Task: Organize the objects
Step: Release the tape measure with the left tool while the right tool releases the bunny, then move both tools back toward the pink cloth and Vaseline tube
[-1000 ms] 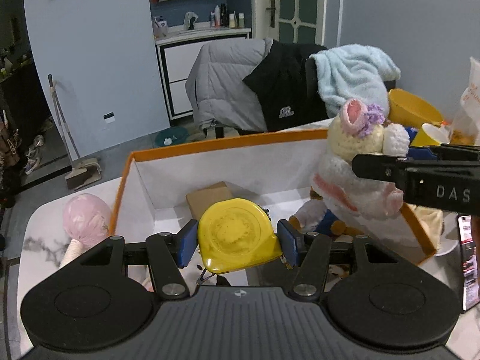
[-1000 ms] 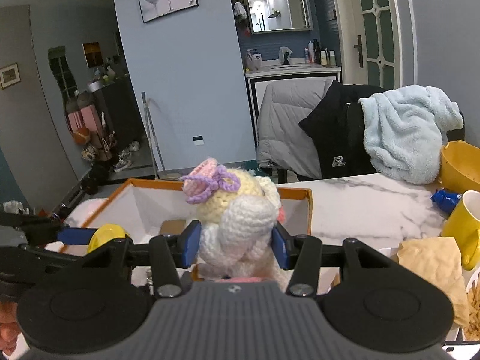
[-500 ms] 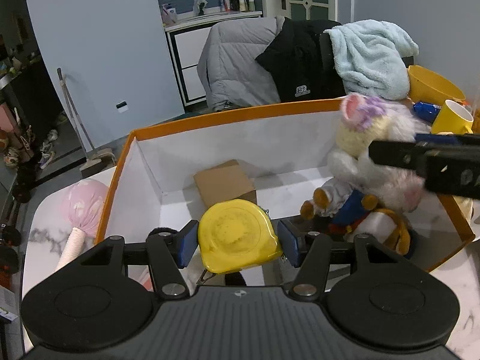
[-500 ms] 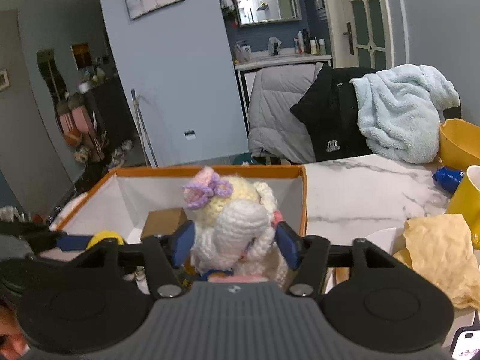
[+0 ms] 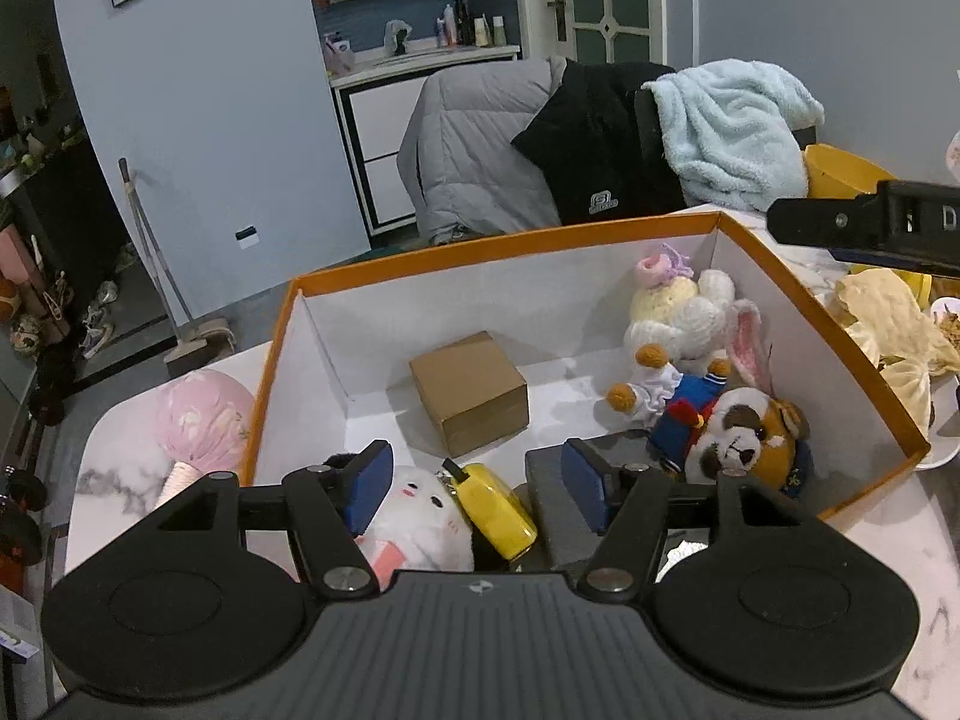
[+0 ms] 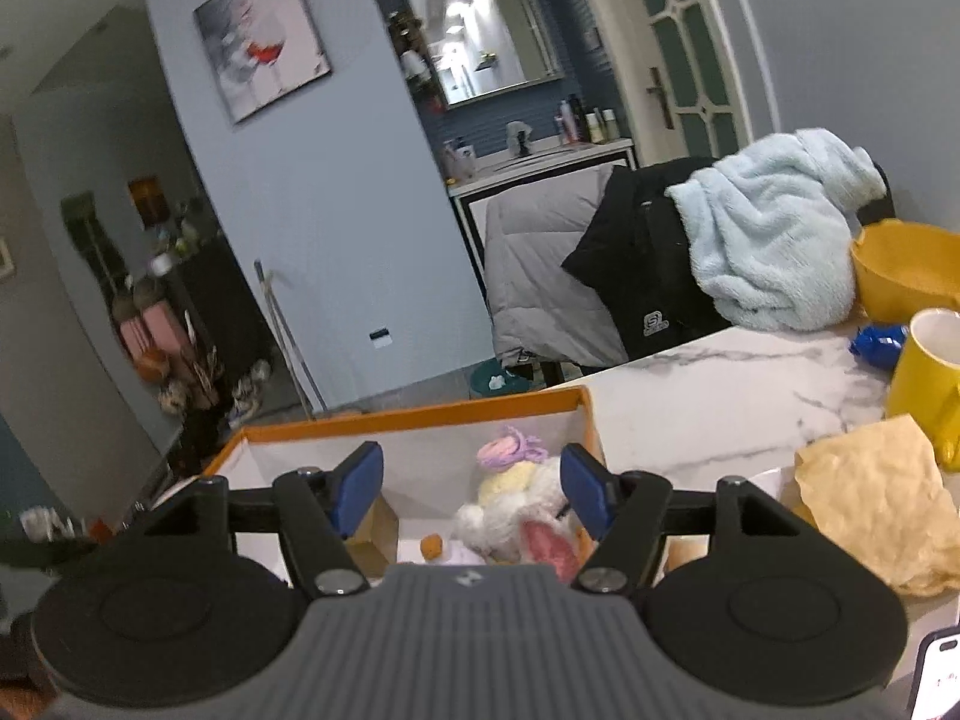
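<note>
An orange-rimmed white box (image 5: 510, 246) stands on the marble table. In it lie a crocheted bunny (image 5: 678, 312), a brown-and-white dog plush (image 5: 744, 438), a small cardboard box (image 5: 471, 399), a yellow tape measure (image 5: 498, 507) and a white plush (image 5: 414, 525). My left gripper (image 5: 474, 489) is open and empty above the tape measure. My right gripper (image 6: 471, 489) is open and empty above the bunny (image 6: 516, 504) and the box (image 6: 420, 417); its arm shows in the left wrist view (image 5: 864, 222).
A pink round object (image 5: 201, 420) lies left of the box. Right of it are a yellow mug (image 6: 930, 372), crumpled paper (image 6: 876, 498), a yellow bowl (image 6: 906, 270) and a blue item (image 6: 876, 345). Jackets and a blue towel (image 6: 774, 240) hang on chairs behind.
My left gripper opened and dropped the yellow tape measure into the box. My right gripper opened, released the crocheted bunny into the box, and lifted away.
</note>
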`<state>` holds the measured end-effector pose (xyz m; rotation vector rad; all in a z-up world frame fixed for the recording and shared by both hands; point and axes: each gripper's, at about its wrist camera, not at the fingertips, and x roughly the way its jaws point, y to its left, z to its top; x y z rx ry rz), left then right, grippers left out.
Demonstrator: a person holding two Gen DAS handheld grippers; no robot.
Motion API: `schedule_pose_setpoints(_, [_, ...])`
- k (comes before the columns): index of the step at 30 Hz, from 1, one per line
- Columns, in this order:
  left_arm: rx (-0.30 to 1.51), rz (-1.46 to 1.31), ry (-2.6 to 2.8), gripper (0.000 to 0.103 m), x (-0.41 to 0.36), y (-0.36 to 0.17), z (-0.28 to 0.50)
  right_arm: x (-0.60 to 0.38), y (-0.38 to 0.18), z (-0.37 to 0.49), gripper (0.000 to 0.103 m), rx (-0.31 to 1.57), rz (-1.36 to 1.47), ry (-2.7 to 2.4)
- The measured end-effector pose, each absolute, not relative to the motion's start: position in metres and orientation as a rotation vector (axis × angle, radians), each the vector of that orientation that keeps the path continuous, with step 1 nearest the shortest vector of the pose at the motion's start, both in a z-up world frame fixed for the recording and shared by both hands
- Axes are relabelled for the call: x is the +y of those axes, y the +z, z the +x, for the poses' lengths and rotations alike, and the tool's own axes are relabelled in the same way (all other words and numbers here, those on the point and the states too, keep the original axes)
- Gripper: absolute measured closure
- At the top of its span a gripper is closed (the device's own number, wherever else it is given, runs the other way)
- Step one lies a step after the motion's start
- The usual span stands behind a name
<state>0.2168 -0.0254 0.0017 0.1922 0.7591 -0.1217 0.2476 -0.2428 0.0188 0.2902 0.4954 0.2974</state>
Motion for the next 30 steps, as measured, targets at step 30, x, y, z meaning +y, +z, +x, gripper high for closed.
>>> schedule_pose_setpoints(30, [0.608, 0.024, -0.123, 0.022, 0.068, 0.027, 0.111, -0.235, 0.059, 0.191, 0.035, 0.483, 0.25, 0.493])
